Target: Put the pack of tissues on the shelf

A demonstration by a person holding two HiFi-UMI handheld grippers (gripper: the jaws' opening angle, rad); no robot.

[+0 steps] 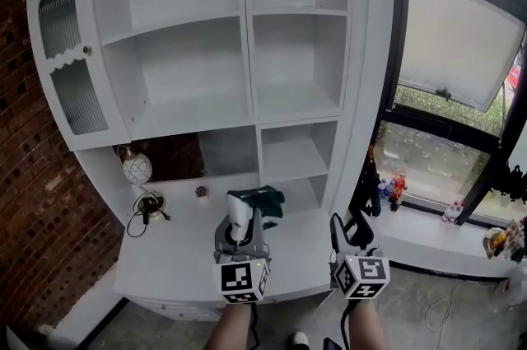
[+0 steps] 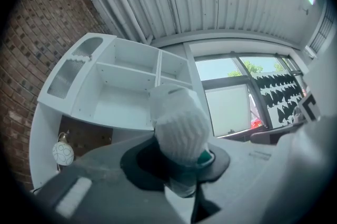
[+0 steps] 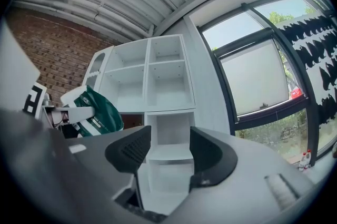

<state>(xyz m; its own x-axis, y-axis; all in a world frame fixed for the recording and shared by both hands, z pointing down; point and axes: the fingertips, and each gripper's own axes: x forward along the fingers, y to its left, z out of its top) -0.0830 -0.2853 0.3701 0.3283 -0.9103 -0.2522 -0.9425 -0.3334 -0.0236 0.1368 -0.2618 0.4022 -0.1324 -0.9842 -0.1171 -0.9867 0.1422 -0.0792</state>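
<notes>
The pack of tissues (image 1: 258,201), green and white, is clamped in my left gripper (image 1: 240,218) just above the white counter (image 1: 177,258), in front of the shelf unit (image 1: 247,52). In the left gripper view the pack (image 2: 179,123) fills the space between the jaws, white end toward the camera. My right gripper (image 1: 347,230) hangs to the right of it, off the counter's corner. Its jaws stand open with nothing between them (image 3: 166,149), and the lower open shelf compartment shows through the gap. The right gripper view also catches the pack (image 3: 97,109) at the left.
A round patterned lamp (image 1: 137,168), a cable with a plug (image 1: 149,209) and a small dark object (image 1: 201,192) lie on the counter's left part. A glazed cabinet door (image 1: 70,60) stands open at the left. Small toys (image 1: 395,185) sit on the windowsill at the right.
</notes>
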